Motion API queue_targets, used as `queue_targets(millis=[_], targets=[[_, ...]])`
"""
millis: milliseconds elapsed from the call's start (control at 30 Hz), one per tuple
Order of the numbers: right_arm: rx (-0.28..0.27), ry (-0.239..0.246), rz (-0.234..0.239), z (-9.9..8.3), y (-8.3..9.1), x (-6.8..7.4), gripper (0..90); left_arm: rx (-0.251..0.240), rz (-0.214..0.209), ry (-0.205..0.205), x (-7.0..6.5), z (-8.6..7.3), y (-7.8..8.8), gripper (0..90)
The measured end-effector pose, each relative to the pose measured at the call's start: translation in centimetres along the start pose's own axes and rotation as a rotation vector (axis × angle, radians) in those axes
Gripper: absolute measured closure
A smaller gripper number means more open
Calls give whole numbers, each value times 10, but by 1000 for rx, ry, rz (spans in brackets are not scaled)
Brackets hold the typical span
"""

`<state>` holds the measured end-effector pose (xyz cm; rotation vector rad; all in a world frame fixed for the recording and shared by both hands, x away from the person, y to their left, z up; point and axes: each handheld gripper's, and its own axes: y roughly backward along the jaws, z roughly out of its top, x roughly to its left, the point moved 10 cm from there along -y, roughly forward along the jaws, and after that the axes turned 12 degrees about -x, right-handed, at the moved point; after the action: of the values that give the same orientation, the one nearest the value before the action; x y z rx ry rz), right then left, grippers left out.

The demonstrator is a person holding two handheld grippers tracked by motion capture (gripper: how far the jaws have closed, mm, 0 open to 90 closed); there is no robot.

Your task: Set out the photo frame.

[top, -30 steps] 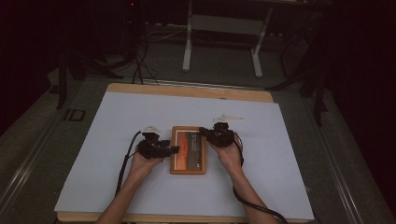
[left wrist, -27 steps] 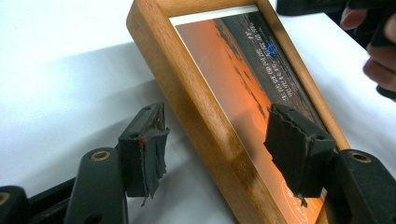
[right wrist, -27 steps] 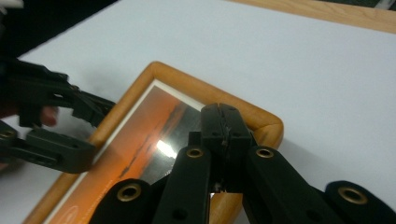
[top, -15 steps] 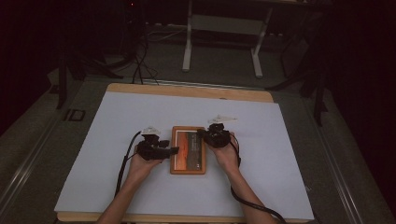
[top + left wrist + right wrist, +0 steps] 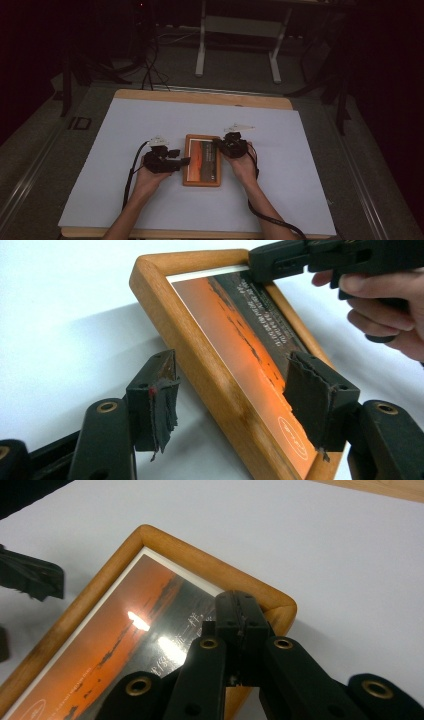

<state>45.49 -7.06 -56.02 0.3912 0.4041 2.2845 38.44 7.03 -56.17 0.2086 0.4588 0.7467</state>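
A wooden picture frame holding an orange sunset print lies flat on the white sheet, between my two grippers. My left gripper is at the frame's left side. In the left gripper view my left gripper stands open astride the frame's long wooden rim, one pad off the outer side and the other over the glass. My right gripper is shut, and its closed tips rest on the glass by a far corner of the frame. The right gripper also appears at the frame's far end.
The white sheet covers a wooden table whose far edge shows beyond it. A white desk stand and cables are on the dark floor behind. Open sheet lies on both sides of the frame.
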Motion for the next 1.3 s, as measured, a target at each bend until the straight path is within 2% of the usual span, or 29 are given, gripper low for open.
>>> queue_targets(millis=[367,467,700,800,967,1200,1300], targets=[[9,-18,-12,-4,1,-8,900,-5,-14,-6,-12,-1,13,346],[13,-23,-18,-5,1,-10,900,8,-15,-8,-15,-3,14,334],[27,-29,-29,-8,0,-15,900,34,-36,-6,-24,-12,7,273],[34,-33,-33,-10,0,-18,900,38,-21,-6,-27,-15,4,244],[42,-41,-41,-14,-1,-22,900,33,-48,3,-36,-17,2,212],[57,-47,-58,-20,-2,-28,900,69,-70,-4,-48,-25,-8,202],[60,-43,-58,-21,-2,-28,900,69,-75,7,-53,-25,-12,224]])
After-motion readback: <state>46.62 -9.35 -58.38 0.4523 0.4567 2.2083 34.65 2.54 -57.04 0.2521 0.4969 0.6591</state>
